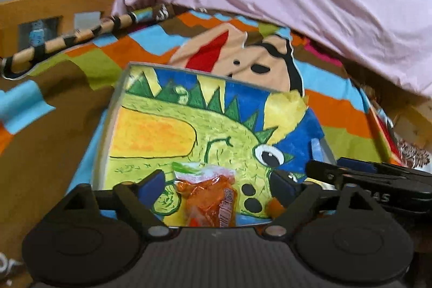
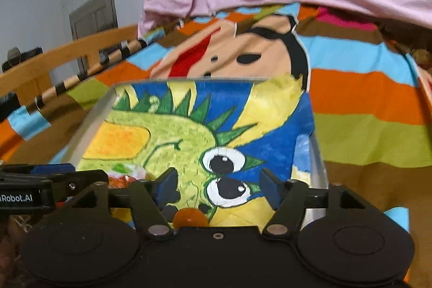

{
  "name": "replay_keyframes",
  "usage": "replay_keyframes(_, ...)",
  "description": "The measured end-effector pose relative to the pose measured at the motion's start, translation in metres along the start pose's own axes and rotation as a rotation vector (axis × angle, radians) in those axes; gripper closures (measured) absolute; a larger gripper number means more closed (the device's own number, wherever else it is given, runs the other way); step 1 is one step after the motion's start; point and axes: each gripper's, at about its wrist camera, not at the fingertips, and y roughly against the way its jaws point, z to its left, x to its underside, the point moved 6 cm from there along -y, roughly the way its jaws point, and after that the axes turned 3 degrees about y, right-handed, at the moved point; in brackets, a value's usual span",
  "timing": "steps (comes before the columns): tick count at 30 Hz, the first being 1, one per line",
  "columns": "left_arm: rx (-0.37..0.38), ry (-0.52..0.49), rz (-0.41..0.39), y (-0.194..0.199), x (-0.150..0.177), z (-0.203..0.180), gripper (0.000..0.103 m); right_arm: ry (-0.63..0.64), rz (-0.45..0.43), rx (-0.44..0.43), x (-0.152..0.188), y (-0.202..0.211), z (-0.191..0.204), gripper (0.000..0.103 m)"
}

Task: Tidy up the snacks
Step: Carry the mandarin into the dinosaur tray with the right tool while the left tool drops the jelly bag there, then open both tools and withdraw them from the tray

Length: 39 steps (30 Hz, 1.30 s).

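Snacks look just dropped: orange packet (image 1: 208, 196) and candy (image 2: 190, 217) lie in the box (image 1: 108, 126), left gripper (image 1: 218, 184) and right gripper (image 2: 217, 186) spread, empty. Next: fetch another snack.

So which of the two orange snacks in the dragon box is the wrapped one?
The crinkly orange packet between the left gripper's open fingers; the other is a small, smooth, round orange thing.

Orange snack packet (image 1: 209, 196) lies between open tool (image 1: 218, 184).
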Motion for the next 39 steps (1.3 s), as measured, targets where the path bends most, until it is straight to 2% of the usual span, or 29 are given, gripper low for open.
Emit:
replay_keyframes(2,-0.013,0.006,-0.027,0.014,-0.001,-0.001,0.004,0.013,-0.033,0.000,-0.004,0.015,0.000,0.021)
replay_keyframes(5,-0.029,0.013,-0.067,0.035,0.000,-0.003,0.001,0.028,-0.078,-0.015,-0.008,0.040,0.000,0.013)
replay_keyframes(7,-0.027,0.011,-0.087,0.050,0.002,-0.006,0.001,0.048,-0.108,-0.030,-0.008,0.059,0.002,0.005)
replay_keyframes(10,-0.031,-0.001,-0.111,0.074,0.008,-0.011,0.001,0.094,-0.155,-0.049,-0.005,0.089,0.006,0.001)
replay_keyframes(19,-0.026,-0.042,-0.161,0.137,0.039,-0.036,0.000,0.127,-0.231,-0.070,0.020,0.169,0.019,0.001)
replay_keyframes(26,-0.022,-0.060,-0.144,0.175,0.070,-0.048,0.000,0.126,-0.234,-0.058,0.050,0.214,0.024,0.001)
replay_keyframes(31,-0.029,-0.083,-0.156,0.195,0.086,-0.053,0.000,0.147,-0.211,-0.031,0.066,0.234,0.026,0.001)
replay_keyframes(39,-0.035,-0.094,-0.107,0.202,0.109,-0.053,0.000,0.124,-0.161,0.007,0.092,0.255,0.024,0.001)
